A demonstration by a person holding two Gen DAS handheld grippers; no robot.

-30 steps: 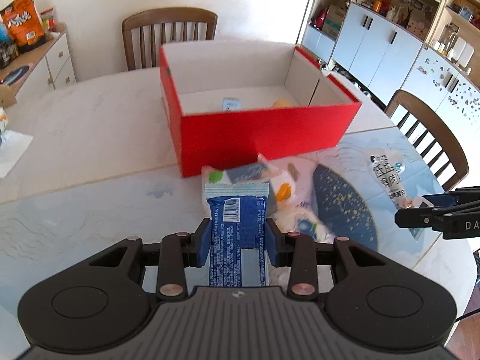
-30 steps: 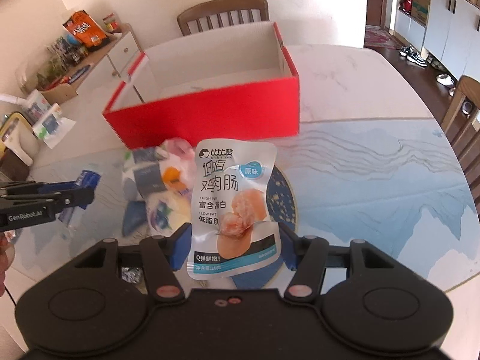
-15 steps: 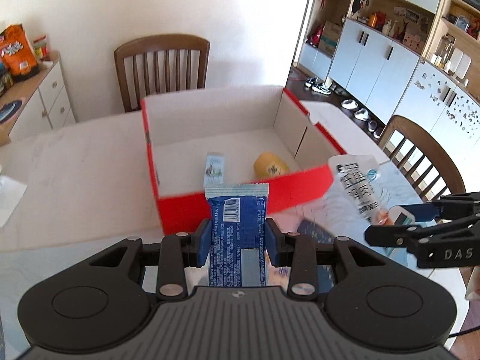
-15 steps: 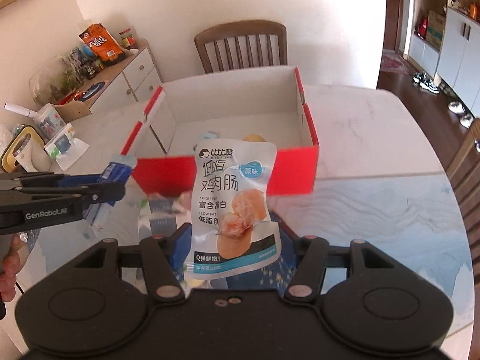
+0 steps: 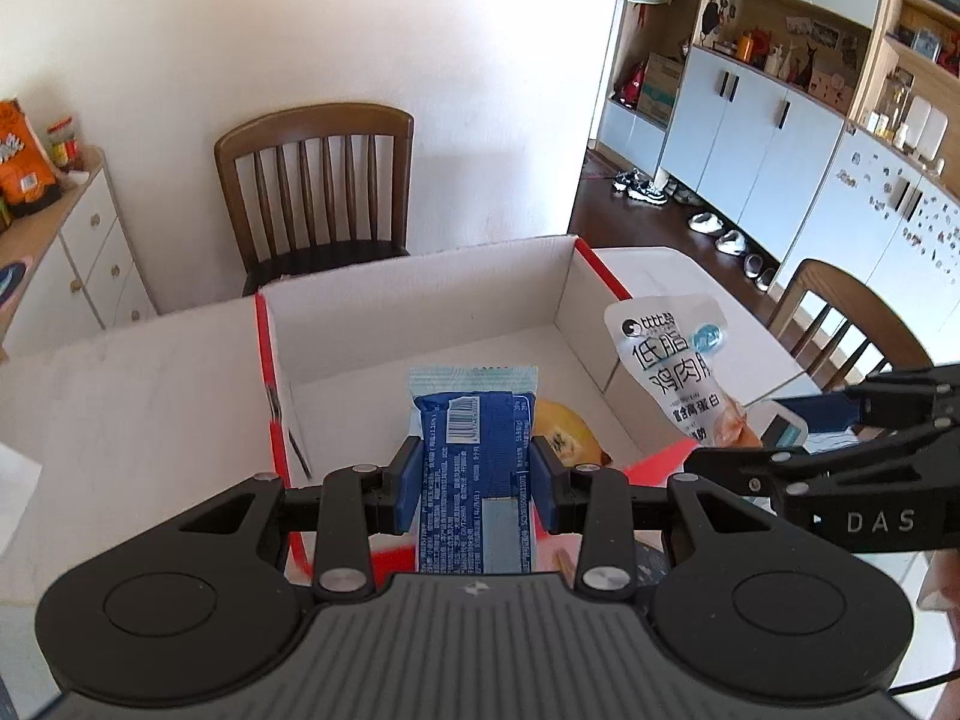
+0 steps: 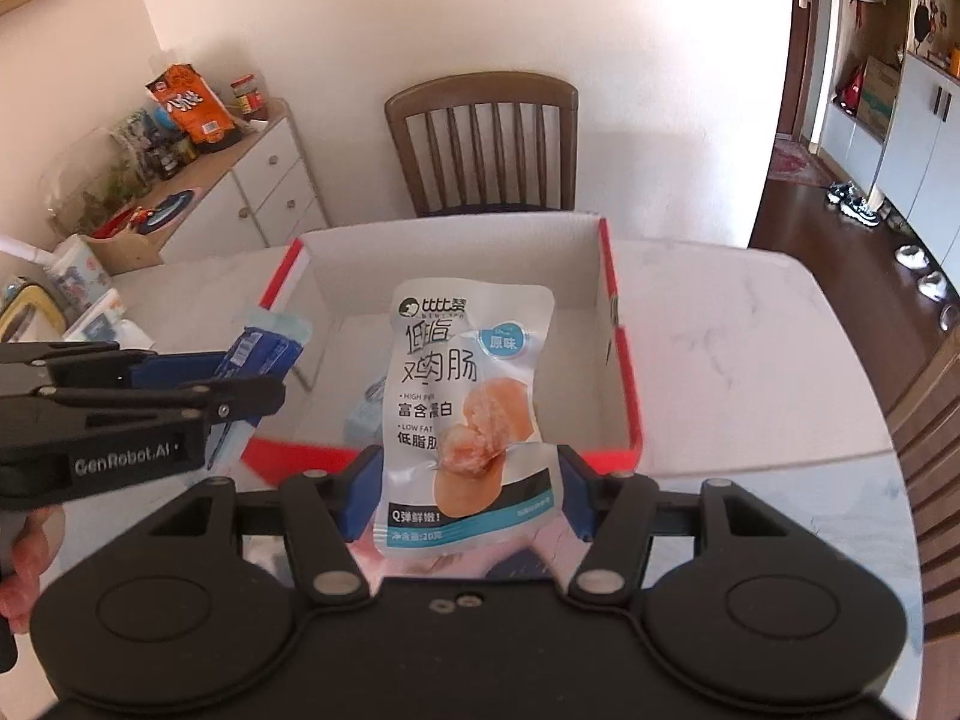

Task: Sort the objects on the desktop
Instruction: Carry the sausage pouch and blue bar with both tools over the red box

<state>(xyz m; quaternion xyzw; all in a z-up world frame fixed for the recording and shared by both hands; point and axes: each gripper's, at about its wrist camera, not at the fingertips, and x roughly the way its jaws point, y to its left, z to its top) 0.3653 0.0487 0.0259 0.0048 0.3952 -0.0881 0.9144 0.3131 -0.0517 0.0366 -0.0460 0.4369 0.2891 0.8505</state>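
My left gripper (image 5: pixel 474 480) is shut on a blue snack bar wrapper (image 5: pixel 474 450) and holds it above the front wall of the red cardboard box (image 5: pixel 267 372). My right gripper (image 6: pixel 465 495) is shut on a white chicken sausage pouch (image 6: pixel 468 408), also above the box's front edge (image 6: pixel 300 459). Each gripper shows in the other's view: the right one with its pouch (image 5: pixel 678 372), the left one with its bar (image 6: pixel 264 354). Inside the box lie a yellow packet (image 5: pixel 564 435) and a pale blue packet (image 6: pixel 363 417).
The box stands on a white marble table (image 6: pixel 750 360). A wooden chair (image 5: pixel 318 180) stands behind it and another (image 5: pixel 840 324) at the right. A sideboard (image 6: pixel 240 192) with snacks is at the left. Small items lie at the table's left edge (image 6: pixel 90 318).
Both grippers have risen and moved forward with their packets, from over the table's pile to above the box's front edge. The box interior now shows from above.
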